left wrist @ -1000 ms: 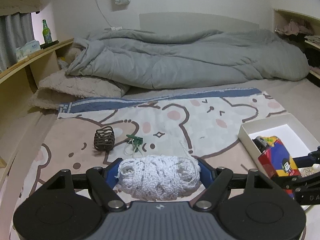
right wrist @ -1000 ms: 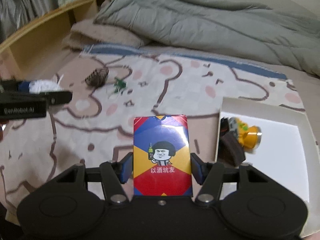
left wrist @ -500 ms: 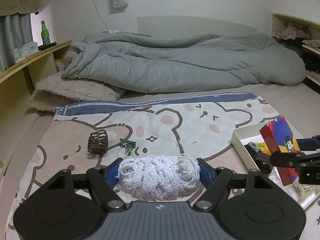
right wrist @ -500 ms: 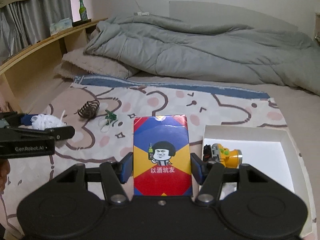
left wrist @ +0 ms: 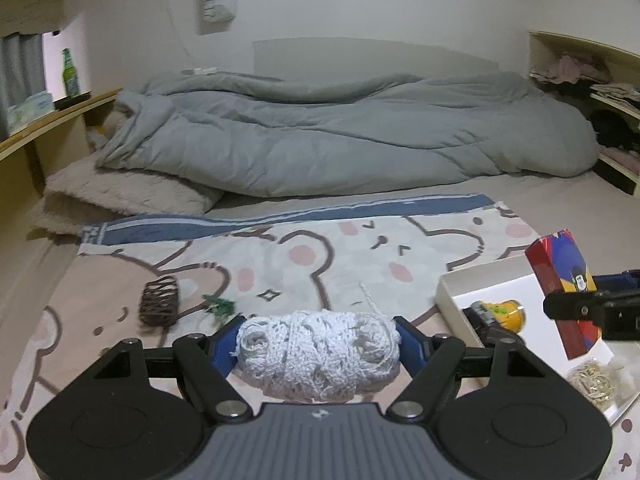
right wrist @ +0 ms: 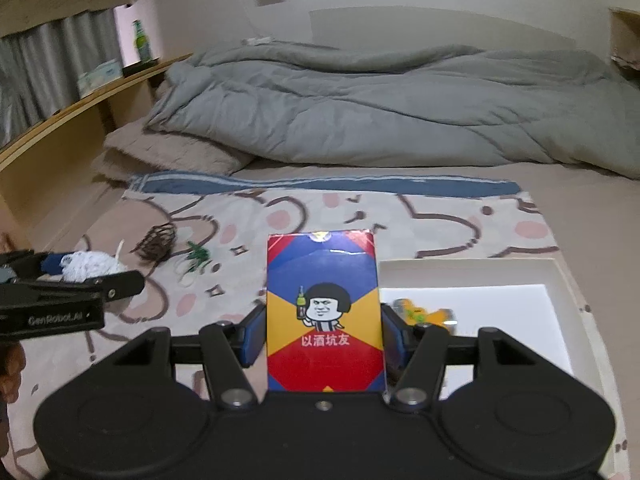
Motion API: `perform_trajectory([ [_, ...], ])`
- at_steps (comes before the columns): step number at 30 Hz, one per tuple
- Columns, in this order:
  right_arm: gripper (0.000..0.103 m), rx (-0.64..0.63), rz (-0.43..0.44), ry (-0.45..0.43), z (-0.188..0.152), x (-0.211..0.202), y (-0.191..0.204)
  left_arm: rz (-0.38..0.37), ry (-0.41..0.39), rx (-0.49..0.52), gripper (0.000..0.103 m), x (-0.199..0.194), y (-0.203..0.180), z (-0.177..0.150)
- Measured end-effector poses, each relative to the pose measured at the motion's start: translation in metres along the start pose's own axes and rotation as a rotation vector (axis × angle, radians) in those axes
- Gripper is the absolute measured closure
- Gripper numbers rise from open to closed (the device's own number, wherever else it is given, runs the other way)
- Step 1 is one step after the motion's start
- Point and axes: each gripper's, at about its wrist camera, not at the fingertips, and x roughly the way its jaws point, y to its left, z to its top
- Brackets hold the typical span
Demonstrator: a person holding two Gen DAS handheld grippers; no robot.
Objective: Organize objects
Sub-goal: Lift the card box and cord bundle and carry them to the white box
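White yarn point(left wrist: 318, 354) fills the left tool point(left wrist: 318, 344); right tool point(right wrist: 323, 338) clamps a card box point(right wrist: 324, 312), hiding its base.

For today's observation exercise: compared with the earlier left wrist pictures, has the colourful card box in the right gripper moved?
Yes. The card box has risen: earlier it sat low in the white tray, and now it stands above the tray's rim.

grey duvet point(left wrist: 340, 132) bunched across back of bed, beige pillow point(left wrist: 120, 196) at its left end. green bottle point(left wrist: 70, 73) upright on wooden ledge point(left wrist: 52, 120) by window, tissue pack point(left wrist: 30, 107) just beside it w/ grey curtain point(right wrist: 52, 64) behind.
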Motion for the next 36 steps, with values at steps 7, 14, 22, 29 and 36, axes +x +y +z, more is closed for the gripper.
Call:
perform_trajectory([
  [7, 0.043, 0.078, -0.073, -0.005, -0.002, -0.004, -0.051, -0.057, -0.014, 0.010, 0.026, 0.012, -0.035, 0.005],
  [14, 0.043, 0.139, -0.135, -0.012, -0.007, -0.009, -0.096, -0.133, -0.054, 0.020, 0.026, 0.019, -0.071, 0.010],
  [22, 0.043, 0.196, -0.194, 0.000, -0.015, -0.009, -0.149, -0.211, -0.062, 0.083, 0.026, 0.030, -0.122, 0.010],
  [29, 0.043, 0.231, -0.257, 0.050, -0.025, 0.006, -0.188, -0.250, 0.011, 0.101, 0.026, 0.061, -0.168, 0.000],
  [36, 0.043, 0.247, -0.285, 0.115, -0.037, 0.024, -0.212, -0.353, 0.128, -0.033, 0.026, 0.098, -0.199, -0.007],
])
